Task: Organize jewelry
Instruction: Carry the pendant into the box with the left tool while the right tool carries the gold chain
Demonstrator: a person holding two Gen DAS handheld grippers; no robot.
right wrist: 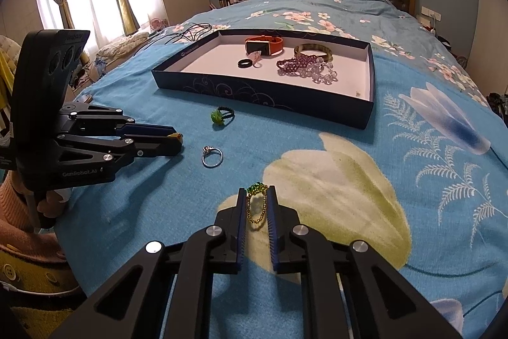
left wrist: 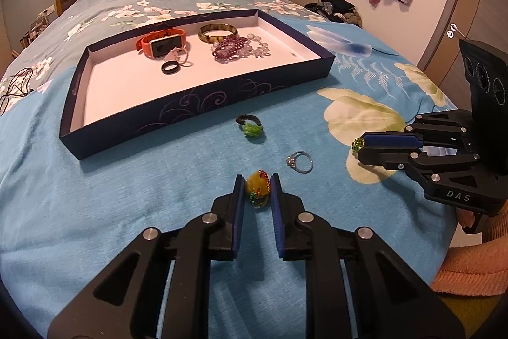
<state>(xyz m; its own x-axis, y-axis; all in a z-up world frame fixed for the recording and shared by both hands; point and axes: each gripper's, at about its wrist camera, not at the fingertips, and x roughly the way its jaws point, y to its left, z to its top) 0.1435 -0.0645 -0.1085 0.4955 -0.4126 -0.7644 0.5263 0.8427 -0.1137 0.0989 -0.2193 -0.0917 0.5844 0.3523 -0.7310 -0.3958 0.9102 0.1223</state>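
Yellow pendant [left wrist: 257,187] with its beaded cord sits clamped between the left gripper [left wrist: 257,185] pads, right at the fingertips, resting on the blue bedspread [left wrist: 127,205]. Green-stone gold chain [right wrist: 256,205] is pinched likewise in the right gripper [right wrist: 257,196], stone at the tips, chain hanging back between the jaws. Both grips look secure enough to lift.

Tray [left wrist: 197,104] lies ahead of both sets of fingers, long axis crosswise; the left hand looks the nearer one. Its near wall is what must be cleared.

Between fingers and tray: silver ring [left wrist: 300,161] and green-stone ring [left wrist: 249,126], loose on the cover. Inside, far half: orange watch [left wrist: 160,44], bangle [left wrist: 217,32], bead strands [left wrist: 241,49], black ring [left wrist: 170,66].
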